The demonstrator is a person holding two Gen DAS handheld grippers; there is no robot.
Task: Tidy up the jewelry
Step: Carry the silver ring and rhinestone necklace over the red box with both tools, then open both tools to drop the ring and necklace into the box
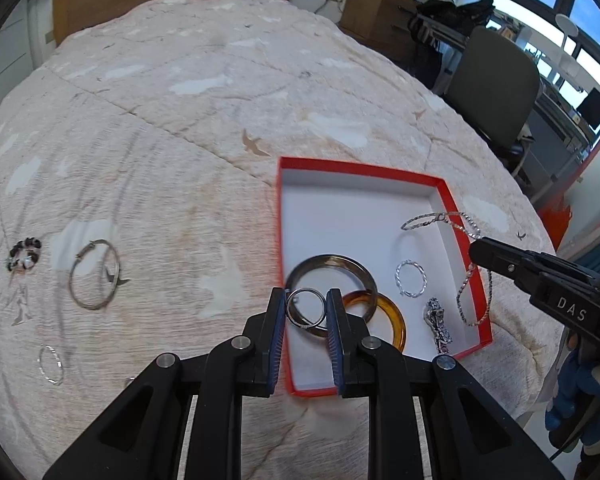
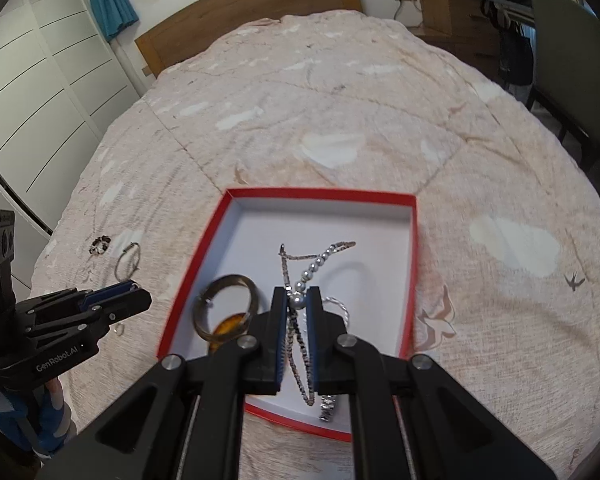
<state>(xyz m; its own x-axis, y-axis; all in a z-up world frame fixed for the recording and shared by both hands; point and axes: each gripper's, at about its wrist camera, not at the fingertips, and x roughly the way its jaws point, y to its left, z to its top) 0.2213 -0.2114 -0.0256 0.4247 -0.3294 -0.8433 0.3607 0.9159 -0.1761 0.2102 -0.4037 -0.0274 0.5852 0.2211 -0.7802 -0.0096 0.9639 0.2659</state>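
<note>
A red box with a white inside (image 1: 364, 216) (image 2: 324, 220) lies on the bed. My left gripper (image 1: 307, 308) is shut on a thin silver bangle (image 1: 306, 307), held over the box's near left corner. In the box lie a dark bangle (image 1: 332, 266), an amber bangle (image 1: 384, 316), a twisted silver ring (image 1: 411, 279) and a silver chunky piece (image 1: 438, 322). My right gripper (image 2: 298, 304) is shut on a pearl-and-chain necklace (image 2: 312, 268) that hangs over the box; it shows in the left wrist view (image 1: 476, 250).
On the quilt left of the box lie a large thin hoop (image 1: 94, 274), a dark beaded bracelet (image 1: 24, 254) and a small silver ring (image 1: 51, 364). A wooden headboard (image 2: 252, 8) is at the far end. A grey chair (image 1: 492, 88) stands right of the bed.
</note>
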